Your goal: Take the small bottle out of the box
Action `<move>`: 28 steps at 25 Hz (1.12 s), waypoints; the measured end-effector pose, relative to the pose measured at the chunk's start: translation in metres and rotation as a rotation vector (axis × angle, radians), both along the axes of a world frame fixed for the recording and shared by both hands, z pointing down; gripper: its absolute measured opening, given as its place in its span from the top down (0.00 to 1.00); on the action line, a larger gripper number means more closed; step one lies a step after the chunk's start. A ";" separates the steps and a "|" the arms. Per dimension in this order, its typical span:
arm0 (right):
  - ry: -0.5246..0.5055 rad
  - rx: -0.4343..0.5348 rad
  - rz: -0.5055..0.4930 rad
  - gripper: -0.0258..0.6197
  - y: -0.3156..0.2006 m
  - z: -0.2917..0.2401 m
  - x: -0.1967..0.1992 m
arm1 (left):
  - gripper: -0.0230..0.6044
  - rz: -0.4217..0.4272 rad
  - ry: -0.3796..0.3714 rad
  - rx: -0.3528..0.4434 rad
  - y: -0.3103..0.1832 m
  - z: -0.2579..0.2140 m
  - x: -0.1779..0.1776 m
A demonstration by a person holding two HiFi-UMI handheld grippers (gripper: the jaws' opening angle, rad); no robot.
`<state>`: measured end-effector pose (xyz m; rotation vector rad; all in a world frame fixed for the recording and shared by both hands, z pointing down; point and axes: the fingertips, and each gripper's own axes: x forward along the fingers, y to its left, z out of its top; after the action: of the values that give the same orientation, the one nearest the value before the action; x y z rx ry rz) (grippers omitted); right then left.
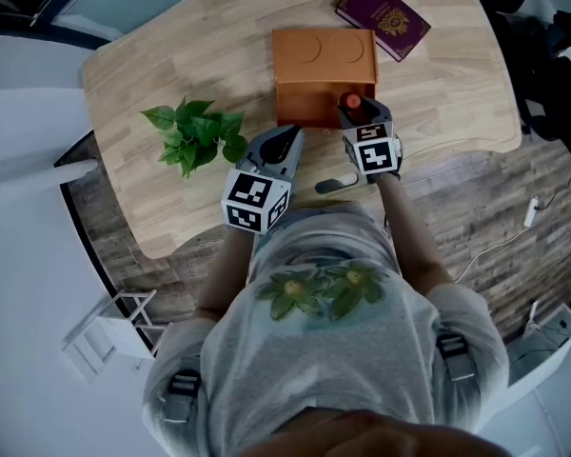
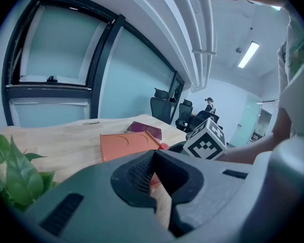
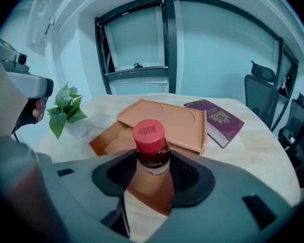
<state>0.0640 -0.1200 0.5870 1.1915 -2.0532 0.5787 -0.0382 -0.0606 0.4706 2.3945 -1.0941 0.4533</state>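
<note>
Wooden table [image 1: 162,84] underneath; nearest, the left gripper [image 2: 153,173] is closed on nothing, while the right gripper [image 3: 152,160] pinches the small bottle [image 3: 152,155] below its red cap [image 3: 149,132], just before the open box [image 3: 107,138]. A slack squeeze could drop it; a careless swing could knock the lid [image 3: 168,118].

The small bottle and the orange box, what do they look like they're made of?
The small bottle: probably glass or clear plastic, glossy, dark amber-brown, with a matte red plastic-looking cap. The box: likely moulded plastic, though it could be coated card; smooth matte orange with pressed circular recesses in its top.
</note>
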 end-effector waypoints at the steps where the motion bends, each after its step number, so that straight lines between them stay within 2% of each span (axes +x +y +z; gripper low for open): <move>1: 0.000 0.002 -0.002 0.65 0.000 -0.001 0.000 | 0.95 0.000 0.000 0.001 0.001 0.000 0.000; 28: -0.020 0.043 -0.014 0.65 0.009 -0.024 0.000 | 0.95 -0.006 -0.005 0.029 0.011 -0.010 -0.003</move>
<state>0.0638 -0.1111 0.5626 1.1994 -2.0989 0.5451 -0.0414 -0.0493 0.4604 2.4159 -1.1171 0.4441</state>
